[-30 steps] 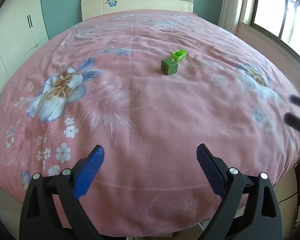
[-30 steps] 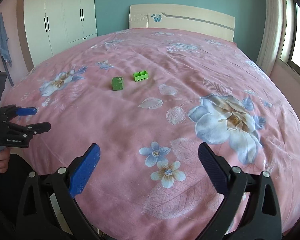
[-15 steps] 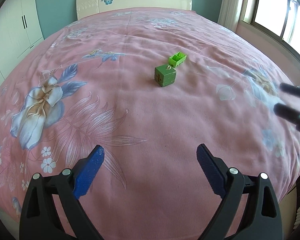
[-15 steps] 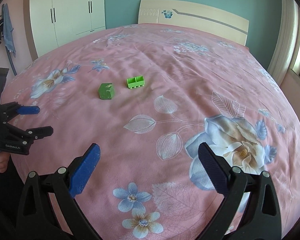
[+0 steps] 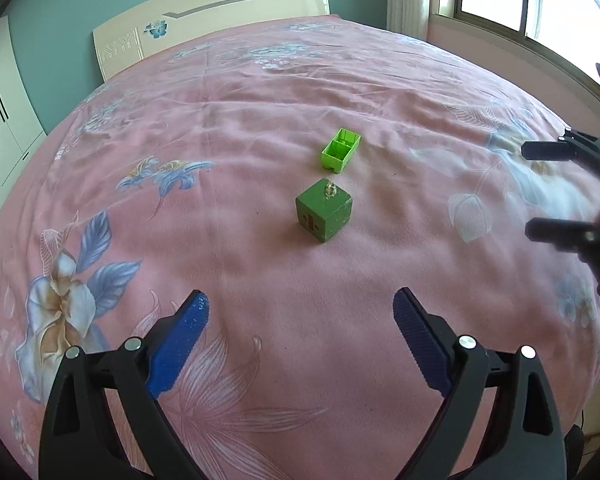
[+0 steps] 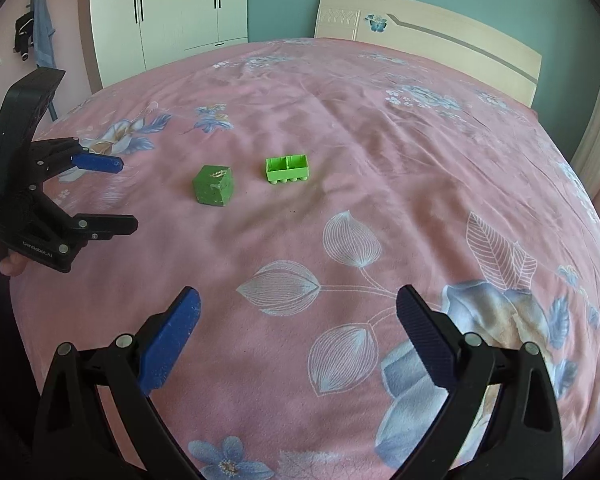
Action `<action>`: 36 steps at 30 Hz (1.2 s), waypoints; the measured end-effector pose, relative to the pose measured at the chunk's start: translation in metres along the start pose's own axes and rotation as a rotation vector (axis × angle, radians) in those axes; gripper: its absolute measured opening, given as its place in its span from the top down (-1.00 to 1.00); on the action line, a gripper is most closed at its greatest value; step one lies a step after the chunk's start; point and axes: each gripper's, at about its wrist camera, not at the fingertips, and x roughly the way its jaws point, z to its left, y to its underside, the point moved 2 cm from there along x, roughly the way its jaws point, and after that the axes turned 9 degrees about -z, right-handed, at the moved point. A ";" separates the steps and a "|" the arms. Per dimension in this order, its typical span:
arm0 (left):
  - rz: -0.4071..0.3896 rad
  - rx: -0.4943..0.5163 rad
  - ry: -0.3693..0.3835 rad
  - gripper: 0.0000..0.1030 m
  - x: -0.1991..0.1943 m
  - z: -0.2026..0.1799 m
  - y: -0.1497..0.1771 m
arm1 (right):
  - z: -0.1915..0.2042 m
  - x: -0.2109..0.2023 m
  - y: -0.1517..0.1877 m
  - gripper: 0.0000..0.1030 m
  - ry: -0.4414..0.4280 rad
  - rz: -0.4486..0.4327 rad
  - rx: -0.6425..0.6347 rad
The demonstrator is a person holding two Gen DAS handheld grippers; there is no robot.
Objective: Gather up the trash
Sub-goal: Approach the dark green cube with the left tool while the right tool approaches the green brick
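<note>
We have both tools empty above the pink floral bedspread (image 5: 228,128): the left gripper (image 5: 300,312) has its blue pads spread wide, and the right gripper (image 6: 298,308) is spread just as wide. The trash lies near the middle of the bed, a dark green cube with a scuffed top (image 5: 324,214) and, just beyond it and a little apart, a bright green hollow plastic brick lying on its side (image 5: 340,154). In the right wrist view the cube (image 6: 213,185) sits left of the brick (image 6: 287,169), nearer the left tool. We judge the step in hand to be the approach to the first piece. To do it well, we should come down with the left tool centred over the cube, turn the wrist so the pads meet two flat opposite faces and not a corner, and press lightly, since the soft cover will give. We see no bin in either view
</note>
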 end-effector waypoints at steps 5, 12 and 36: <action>0.018 0.005 0.014 -0.84 0.020 0.006 -0.009 | -0.013 0.028 -0.013 -0.87 -0.008 0.041 -0.026; 0.017 -0.008 0.023 -0.84 0.038 0.010 -0.020 | -0.013 0.055 -0.033 -0.87 -0.053 0.028 -0.058; 0.058 0.020 0.088 -0.45 0.081 0.009 -0.032 | -0.009 0.127 -0.064 -0.87 -0.119 0.069 -0.103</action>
